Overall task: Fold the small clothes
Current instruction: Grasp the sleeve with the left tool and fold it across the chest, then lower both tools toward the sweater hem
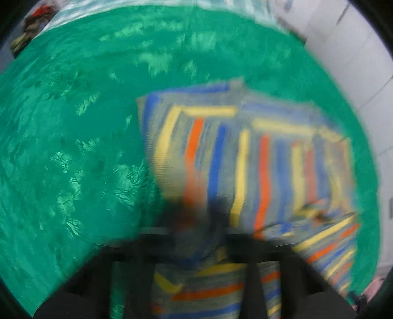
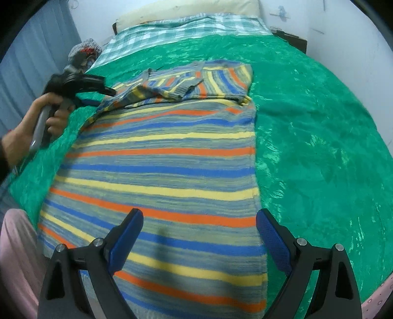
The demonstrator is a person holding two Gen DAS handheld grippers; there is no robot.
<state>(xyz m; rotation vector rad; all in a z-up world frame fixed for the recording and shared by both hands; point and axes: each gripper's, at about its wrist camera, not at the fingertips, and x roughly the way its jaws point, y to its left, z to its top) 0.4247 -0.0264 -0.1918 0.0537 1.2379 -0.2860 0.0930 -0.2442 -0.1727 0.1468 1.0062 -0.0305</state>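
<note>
Right wrist fisheye footage is sharp: the right gripper (image 2: 199, 227) is seen with its blue-padded fingers (image 2: 126, 235) spread wide and nothing between them, poised over the near end of a striped sweater (image 2: 159, 171). That garment, banded in grey, blue, yellow and orange, is laid flat along a green plush blanket (image 2: 319, 147) covering the bed, its near hem cut off behind the gripper's black frame. At the far end a sleeve (image 2: 172, 86) is seen folded across the body. The left gripper (image 2: 108, 97) is reached in from the left edge, held by a bare hand (image 2: 49, 115), with its tips at the sweater's far left corner; from this view it cannot be told whether cloth is pinched. Left wrist fisheye footage is heavily smeared by motion, so the left gripper's fingers are reduced to dark shapes at the bottom edge, with striped knit bunched between and below them; a grip on the cloth is suggested but cannot be confirmed. Beyond the blanket a checked sheet (image 2: 186, 27) and a cream pillow (image 2: 186, 9) are visible near the wall.
</note>
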